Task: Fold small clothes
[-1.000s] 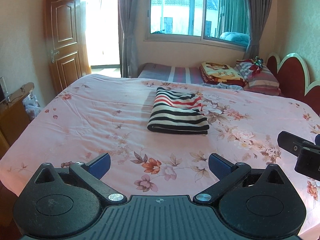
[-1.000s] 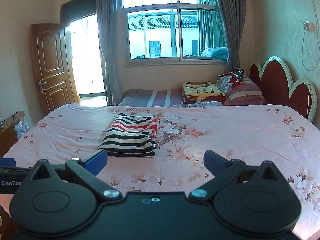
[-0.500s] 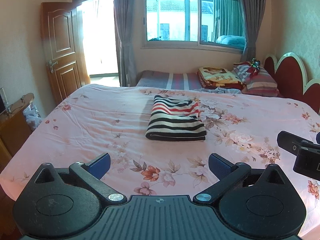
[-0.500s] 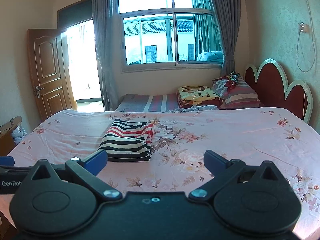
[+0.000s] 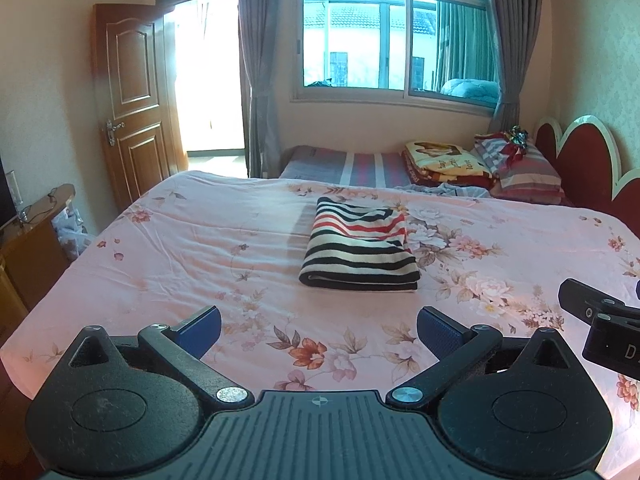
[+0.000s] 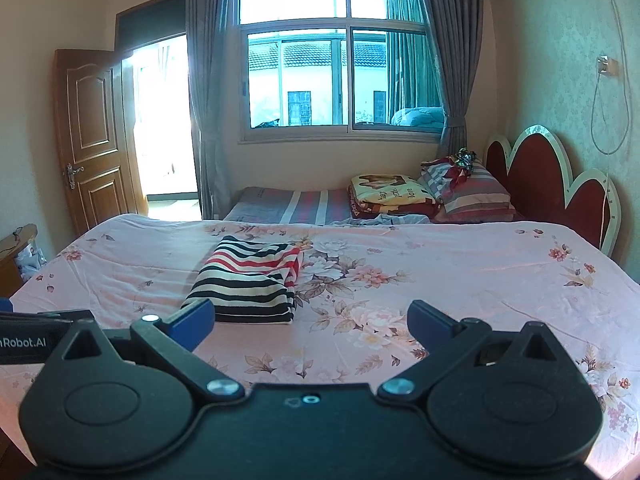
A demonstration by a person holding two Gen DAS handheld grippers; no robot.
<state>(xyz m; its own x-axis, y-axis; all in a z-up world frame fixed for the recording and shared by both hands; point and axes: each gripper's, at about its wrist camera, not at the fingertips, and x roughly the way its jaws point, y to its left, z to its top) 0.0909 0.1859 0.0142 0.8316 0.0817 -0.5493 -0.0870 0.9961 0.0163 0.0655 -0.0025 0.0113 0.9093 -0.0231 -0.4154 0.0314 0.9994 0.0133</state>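
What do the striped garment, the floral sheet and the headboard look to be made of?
Striped garment: soft knit, probably cotton jersey; thick, rounded folded edge, matte.
Floral sheet: thin woven fabric, cotton or polyester; fine creases, faint sheen.
Headboard: rigid scalloped panels, probably lacquered wood or padded vinyl; dark red, glossy white rim.

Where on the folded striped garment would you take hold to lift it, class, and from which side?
Grip the striped garment at its thick near edge, coming in low from the front. That edge shows stacked layers facing both open grippers, so the jaws can close over every layer together.
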